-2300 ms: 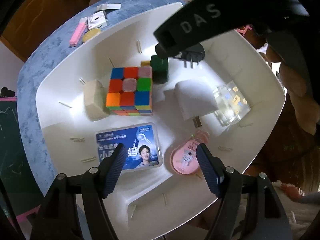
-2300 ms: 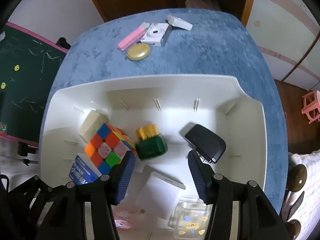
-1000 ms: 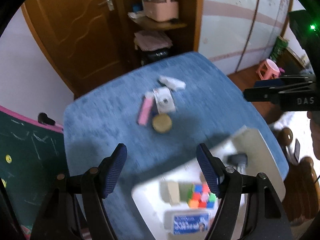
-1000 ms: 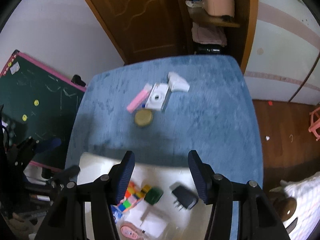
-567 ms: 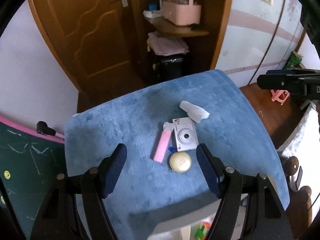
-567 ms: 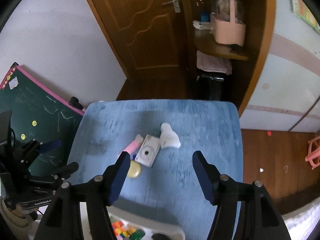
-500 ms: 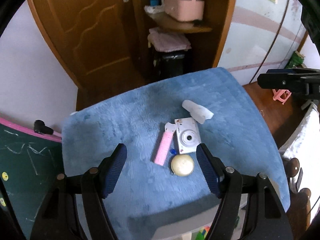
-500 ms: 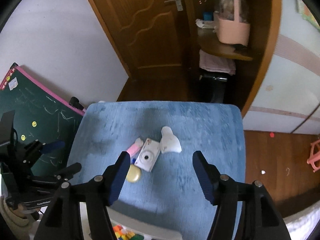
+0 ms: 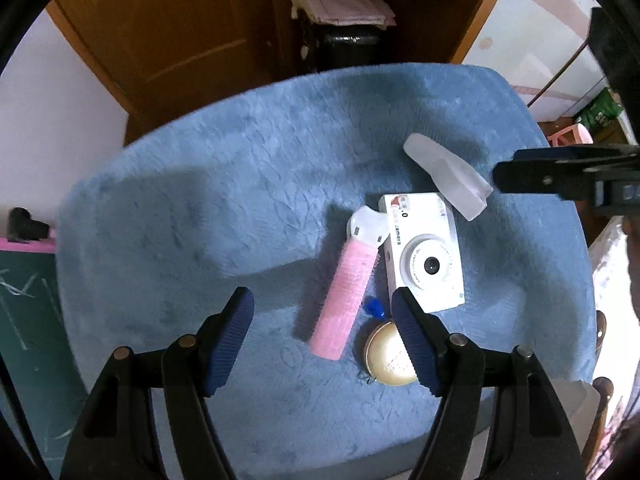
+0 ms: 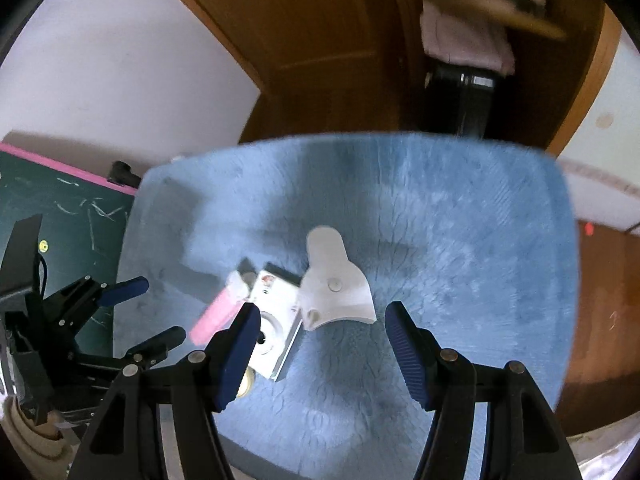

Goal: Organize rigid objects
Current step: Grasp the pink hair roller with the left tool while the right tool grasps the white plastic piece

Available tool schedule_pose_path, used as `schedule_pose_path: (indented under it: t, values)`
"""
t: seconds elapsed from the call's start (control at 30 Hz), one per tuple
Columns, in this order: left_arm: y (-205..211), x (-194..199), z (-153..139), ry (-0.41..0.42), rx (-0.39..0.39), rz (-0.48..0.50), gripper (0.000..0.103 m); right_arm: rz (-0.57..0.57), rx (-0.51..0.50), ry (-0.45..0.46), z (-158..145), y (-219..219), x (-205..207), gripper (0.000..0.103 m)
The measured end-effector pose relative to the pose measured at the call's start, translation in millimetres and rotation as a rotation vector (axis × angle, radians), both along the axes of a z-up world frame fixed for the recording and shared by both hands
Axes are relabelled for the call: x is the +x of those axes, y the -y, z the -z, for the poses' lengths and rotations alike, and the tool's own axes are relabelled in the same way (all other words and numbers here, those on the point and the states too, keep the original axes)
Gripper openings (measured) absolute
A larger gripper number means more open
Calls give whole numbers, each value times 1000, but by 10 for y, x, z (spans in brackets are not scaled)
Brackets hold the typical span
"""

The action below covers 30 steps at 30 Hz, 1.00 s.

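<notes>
Lying loose on the blue-covered table [image 9: 200,208] are four items yet to be sorted: a pink roller-type tool [image 9: 347,298] w/ white head, a white toy camera [image 9: 424,258] touching its right side, a frosted white plastic piece [image 9: 446,178] overlapping the camera's far corner, and a round gold tin [image 9: 390,354] just below the camera, partly hidden behind a left finger. A small blue bit [image 9: 374,307] sits between the pink tool and the tin.

Compared w/ approx. 2 s ago, the white bin holding the cube, card box and other sorted items has gone out of both views; only a pale corner is seen at the lower right edge of the left wrist view. Both cams have been lifted away from the bin and swung to the unsorted group, which has grown larger in frame over the last half sec. That is read as: drop-off done, next pick being lined up.

Left gripper [image 9: 322,336] is held wide apart, nothing between its fingers, w/ the pink tool's near end inside the gap. Right gripper [image 10: 322,350] is likewise spread wide and empty, centred under the frosted piece; right view is motion-blurred.

Judged: likely targets are pink tool (left) and frosted piece (right). Camera contact on both could cause it to be dragged.
</notes>
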State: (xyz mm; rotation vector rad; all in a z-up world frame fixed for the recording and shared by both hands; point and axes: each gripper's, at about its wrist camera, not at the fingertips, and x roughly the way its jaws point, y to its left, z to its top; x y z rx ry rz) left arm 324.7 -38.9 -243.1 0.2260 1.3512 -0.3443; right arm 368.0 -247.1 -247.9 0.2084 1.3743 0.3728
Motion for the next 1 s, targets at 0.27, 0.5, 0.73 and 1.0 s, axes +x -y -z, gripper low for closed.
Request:
schedule_pose_path:
  t: [0.27,0.5,0.73,1.0]
  values:
    - [90,9,135,-39,-6,43,73,0,29,-62,349,-37,129,66]
    - [139,52,241,-57,17,52,59,-27,18,-85,479,-108,134,66]
    - [86,112,330,-94,-11,10,50,-25,19,-86,522,-103,119,66]
    - [236,142,508,-103,42,19,44,-39,-37,-77,529,-292,143,66]
